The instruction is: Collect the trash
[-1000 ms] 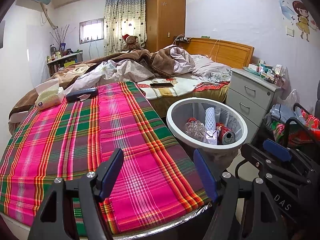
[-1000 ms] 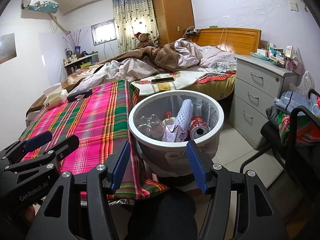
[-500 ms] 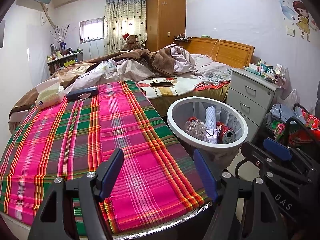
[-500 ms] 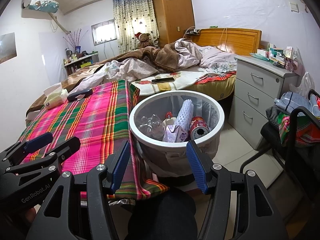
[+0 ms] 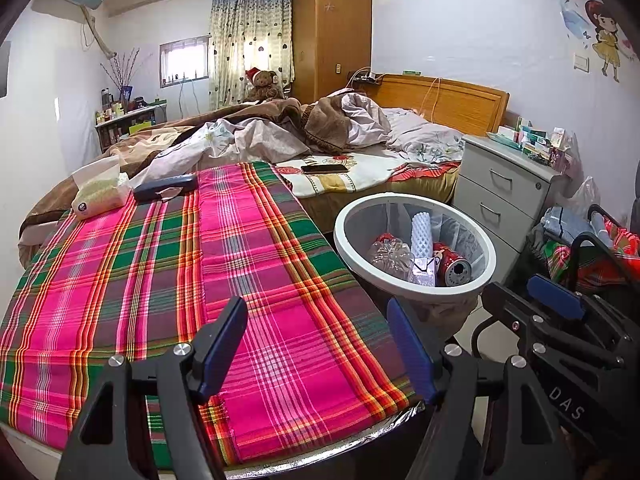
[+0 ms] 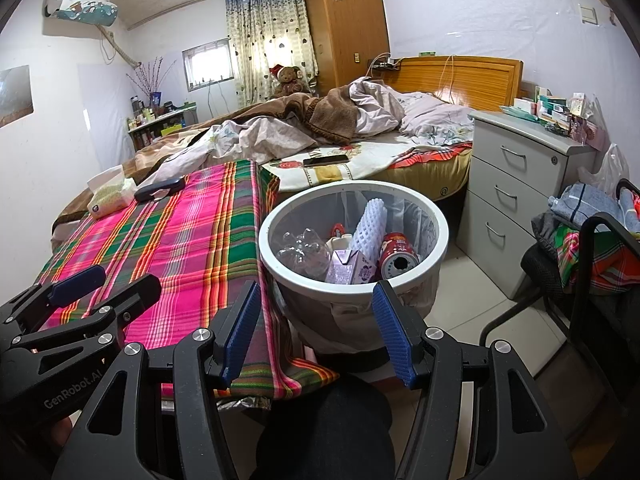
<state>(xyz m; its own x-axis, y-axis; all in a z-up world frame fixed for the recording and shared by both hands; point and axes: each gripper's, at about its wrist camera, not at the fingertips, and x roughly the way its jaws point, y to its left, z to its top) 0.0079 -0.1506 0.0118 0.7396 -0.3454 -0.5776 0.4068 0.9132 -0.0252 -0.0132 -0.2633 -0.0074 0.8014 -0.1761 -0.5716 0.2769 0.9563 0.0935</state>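
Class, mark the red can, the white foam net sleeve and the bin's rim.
red can (image 6: 398, 266), right wrist view, its open top end.
white foam net sleeve (image 6: 370, 224), right wrist view, mid-length.
bin (image 6: 344, 286), right wrist view, near rim.

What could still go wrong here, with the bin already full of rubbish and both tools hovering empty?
The white bin stands close against the table's edge, beside the hanging plaid cloth; a careless sweep of the right tool could knock it and spill the red can and carton. Also, the tissue pack and dark case left on the table may not be rubbish, so the left tool might bin something wanted.
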